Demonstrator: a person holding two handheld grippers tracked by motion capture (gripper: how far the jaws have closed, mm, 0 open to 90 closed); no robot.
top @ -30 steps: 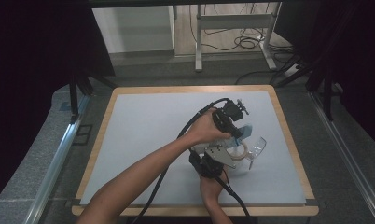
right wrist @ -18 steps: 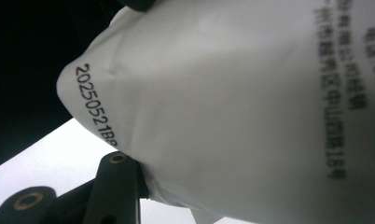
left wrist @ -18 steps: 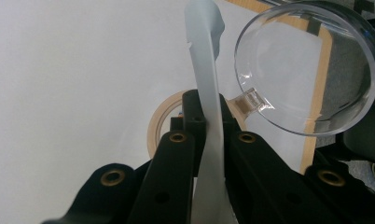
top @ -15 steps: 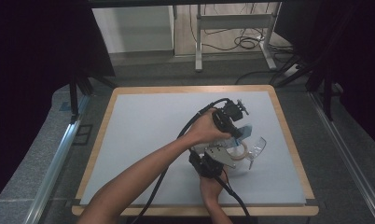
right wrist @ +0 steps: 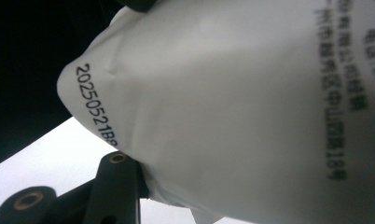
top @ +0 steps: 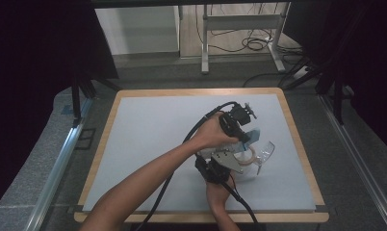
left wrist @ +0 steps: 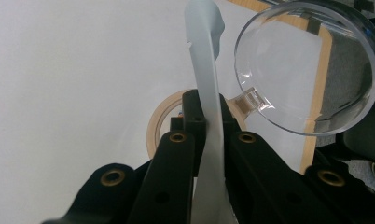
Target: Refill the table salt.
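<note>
Left gripper view | left gripper [left wrist: 209, 154] pinching one white strip [left wrist: 206, 93] | one clear lens [left wrist: 307, 65] | one tape ring [left wrist: 158, 122]

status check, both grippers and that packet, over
Left gripper shut on packet edge. Right gripper against white printed packet, grip unclear. Tape roll and clear lens close beside.

Two grippers are at work over the table [top: 148, 144], the left gripper [top: 249, 139] and the right gripper [top: 232, 161], each with one cable trailing from it. Between them I count one white packet [right wrist: 251, 107] with printed lettering, one clear round dish [left wrist: 311, 70] on a short stub, and one roll of tape [left wrist: 160, 123] lying flat. One table with a wooden rim carries it all, and two forearms come in over it.
</note>
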